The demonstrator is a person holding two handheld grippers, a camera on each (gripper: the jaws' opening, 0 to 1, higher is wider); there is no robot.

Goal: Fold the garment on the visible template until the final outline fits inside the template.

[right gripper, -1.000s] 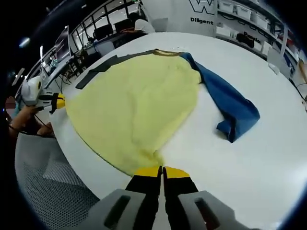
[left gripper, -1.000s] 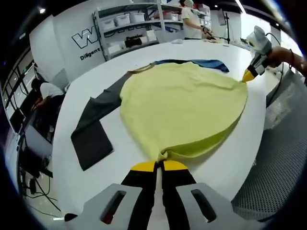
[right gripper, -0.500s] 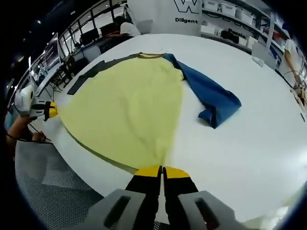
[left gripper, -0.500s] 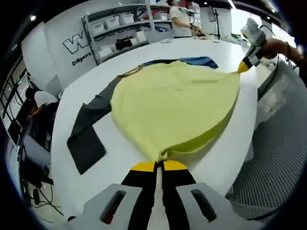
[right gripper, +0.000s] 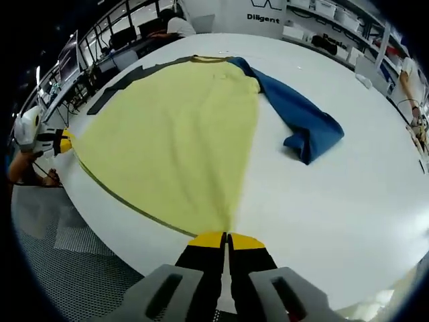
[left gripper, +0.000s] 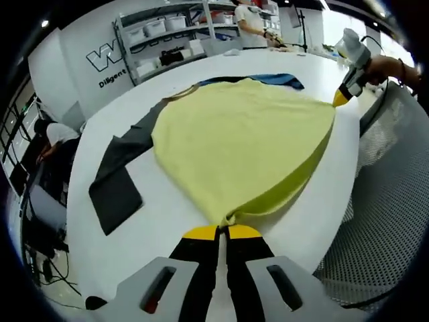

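Note:
A yellow long-sleeved garment [left gripper: 241,141] lies spread on the white table [left gripper: 161,221], with a dark grey sleeve [left gripper: 117,184] stretched out to one side and a blue sleeve [left gripper: 268,80] at the far side. My left gripper [left gripper: 222,232] is shut on one corner of the hem. The right gripper [left gripper: 340,99] pinches the other hem corner by the table's edge. In the right gripper view, my right gripper [right gripper: 226,238] is shut on the yellow garment [right gripper: 174,134], the blue sleeve [right gripper: 301,121] lies crumpled to the right, and the left gripper [right gripper: 62,142] holds the hem at far left.
Grey mesh flooring [left gripper: 382,201] lies beyond the table's near edge. Shelves with bins [left gripper: 167,40] stand at the back, with a person [left gripper: 248,20] standing near them. Another person [left gripper: 57,137] sits at a desk to the left.
The hem between the two grippers has been drawn straighter and tauter toward the table's edge. Both grippers stay shut on their corners, and the yellow body lies flatter.

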